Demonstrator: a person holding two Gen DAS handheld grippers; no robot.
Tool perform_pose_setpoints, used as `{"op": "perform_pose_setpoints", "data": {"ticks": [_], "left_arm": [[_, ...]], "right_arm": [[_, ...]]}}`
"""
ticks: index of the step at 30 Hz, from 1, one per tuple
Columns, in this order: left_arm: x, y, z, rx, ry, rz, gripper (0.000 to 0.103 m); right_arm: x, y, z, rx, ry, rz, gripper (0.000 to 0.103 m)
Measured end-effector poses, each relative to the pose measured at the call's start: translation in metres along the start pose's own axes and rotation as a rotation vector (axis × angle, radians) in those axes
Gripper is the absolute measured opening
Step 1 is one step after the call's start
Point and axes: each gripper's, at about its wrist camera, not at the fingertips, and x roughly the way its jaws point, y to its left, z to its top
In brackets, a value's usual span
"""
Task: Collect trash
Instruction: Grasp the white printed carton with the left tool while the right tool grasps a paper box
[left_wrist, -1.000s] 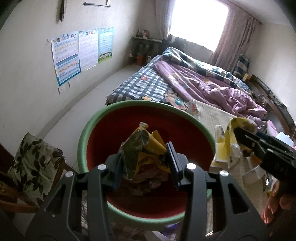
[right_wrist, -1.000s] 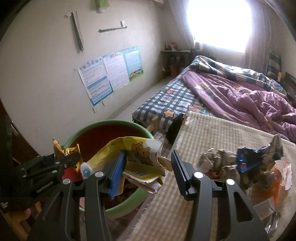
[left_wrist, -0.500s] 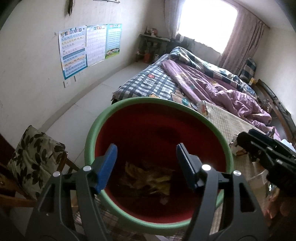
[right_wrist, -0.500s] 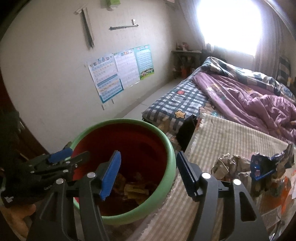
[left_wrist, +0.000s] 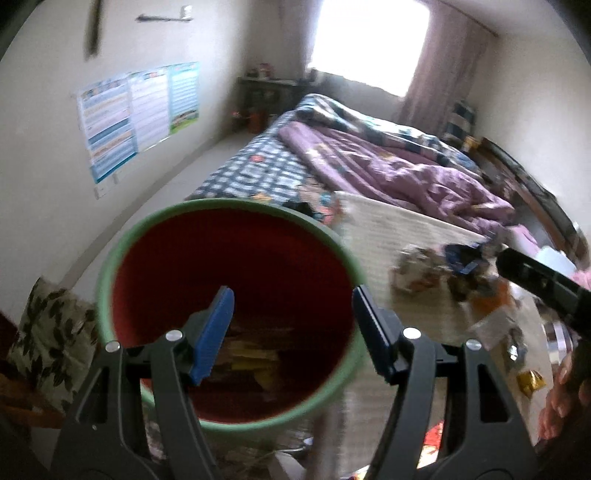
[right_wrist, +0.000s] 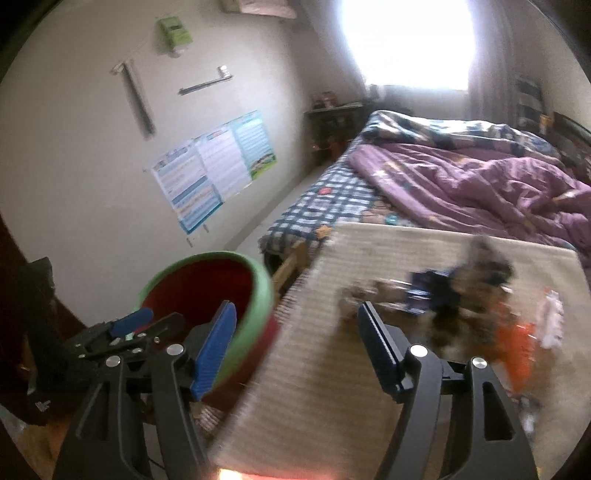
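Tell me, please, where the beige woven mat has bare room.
The beige woven mat is bare along its far edge by the purple quilt and near the green-rimmed red bin; crumpled wrappers crowd its right side.

You see a bed (right_wrist: 424, 184) with a purple quilt (right_wrist: 480, 184), posters (left_wrist: 136, 118) on the wall, a bright window (right_wrist: 406, 40), a floral cushion (left_wrist: 48, 343).

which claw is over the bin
The left claw. Its open fingers frame the bin's red inside with wrappers below, while the right claw points at the trash pile on the table.
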Motion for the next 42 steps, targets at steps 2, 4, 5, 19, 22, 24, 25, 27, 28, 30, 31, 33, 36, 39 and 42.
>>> {"op": "perform_pose_setpoints", "data": {"ticks": [2,4,5,19,22,24,25,27,28,30,31,33,36,39,42], "left_arm": [[0.001,-0.024,-0.002,0.039,0.005,-0.040,0.069],[0.001,-0.047,-0.004,0.079,0.009,-0.087,0.073],[0.001,-0.061,-0.005,0.103,0.012,-0.110,0.075],[0.070,-0.209,-0.038,0.433,0.207,-0.292,0.086],[0.084,-0.220,-0.044,0.472,0.253,-0.274,0.086],[0.089,-0.225,-0.045,0.480,0.274,-0.288,0.086],[0.092,-0.229,-0.046,0.486,0.286,-0.294,0.086],[0.097,-0.236,-0.048,0.501,0.306,-0.282,0.086],[0.100,-0.240,-0.050,0.511,0.315,-0.273,0.085],[0.101,-0.244,-0.052,0.517,0.322,-0.266,0.076],[0.102,-0.246,-0.054,0.516,0.333,-0.265,0.071],[0.103,-0.250,-0.058,0.510,0.345,-0.247,0.056],[0.102,-0.250,-0.062,0.476,0.363,-0.234,0.042],[0.098,-0.248,-0.063,0.399,0.372,-0.203,0.041],[0.089,-0.242,-0.062,0.268,0.379,-0.208,0.041]], "right_arm": [[-0.016,-0.025,-0.005,0.033,-0.002,-0.027,0.066],[-0.033,-0.055,-0.011,0.075,-0.005,-0.061,0.066],[-0.041,-0.066,-0.013,0.088,-0.007,-0.077,0.066],[-0.118,-0.211,-0.057,0.229,0.054,-0.197,0.067],[-0.121,-0.226,-0.059,0.233,0.067,-0.192,0.067],[-0.120,-0.237,-0.062,0.239,0.079,-0.182,0.067],[-0.118,-0.241,-0.061,0.242,0.084,-0.177,0.067],[-0.113,-0.248,-0.060,0.244,0.096,-0.167,0.067],[-0.111,-0.249,-0.060,0.243,0.099,-0.163,0.067],[-0.105,-0.255,-0.056,0.243,0.105,-0.148,0.067],[-0.103,-0.257,-0.055,0.244,0.106,-0.143,0.067],[-0.094,-0.261,-0.050,0.248,0.111,-0.133,0.067],[-0.080,-0.270,-0.044,0.260,0.115,-0.128,0.067],[-0.065,-0.279,-0.040,0.291,0.115,-0.126,0.067],[-0.045,-0.291,-0.038,0.359,0.122,-0.120,0.067]]}}
